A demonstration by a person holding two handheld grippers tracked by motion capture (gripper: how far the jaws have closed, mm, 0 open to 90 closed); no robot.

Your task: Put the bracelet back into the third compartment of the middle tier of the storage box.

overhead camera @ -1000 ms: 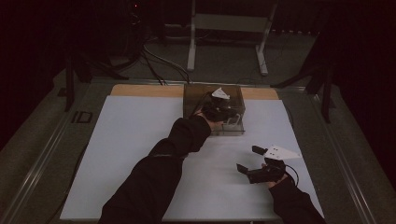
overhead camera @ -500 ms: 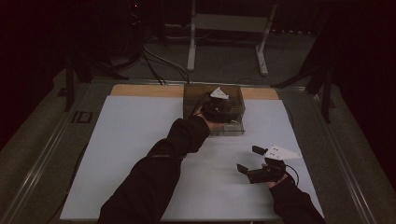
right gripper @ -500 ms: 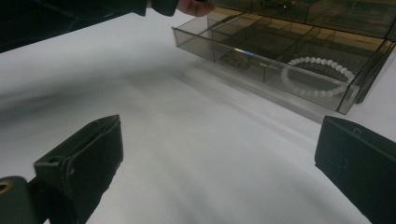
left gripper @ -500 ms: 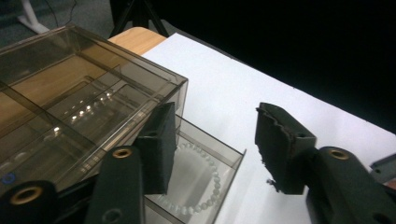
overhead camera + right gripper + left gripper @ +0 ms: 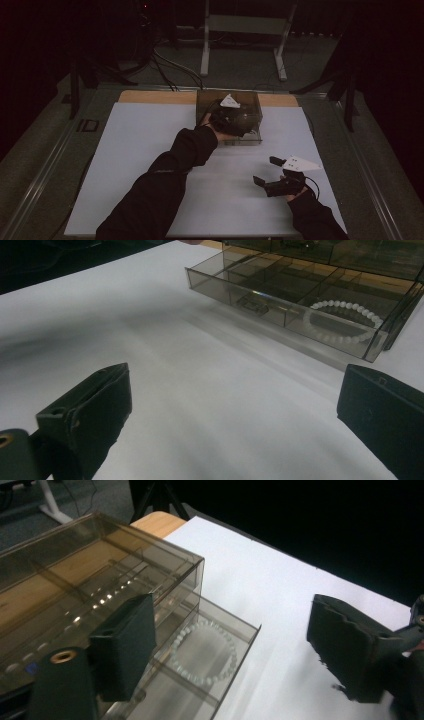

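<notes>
Lying flat in the pulled-out drawer (image 5: 227, 647) of the see-through box (image 5: 235, 102), the bead bracelet (image 5: 202, 652) sits right under the left gripper (image 5: 235, 645), whose jaws have just been opening with nothing between them, while the right gripper (image 5: 275, 172) waits far off, its jaws apart and empty.

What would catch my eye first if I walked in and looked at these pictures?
Most likely the smoky see-through box at the far edge of the white table, with its drawer pulled out and a ring of pale beads lying in one end compartment. The left gripper hangs over that box, its jaws having just been opening with nothing between them. The right gripper rests nearer the person, jaws open.
</notes>
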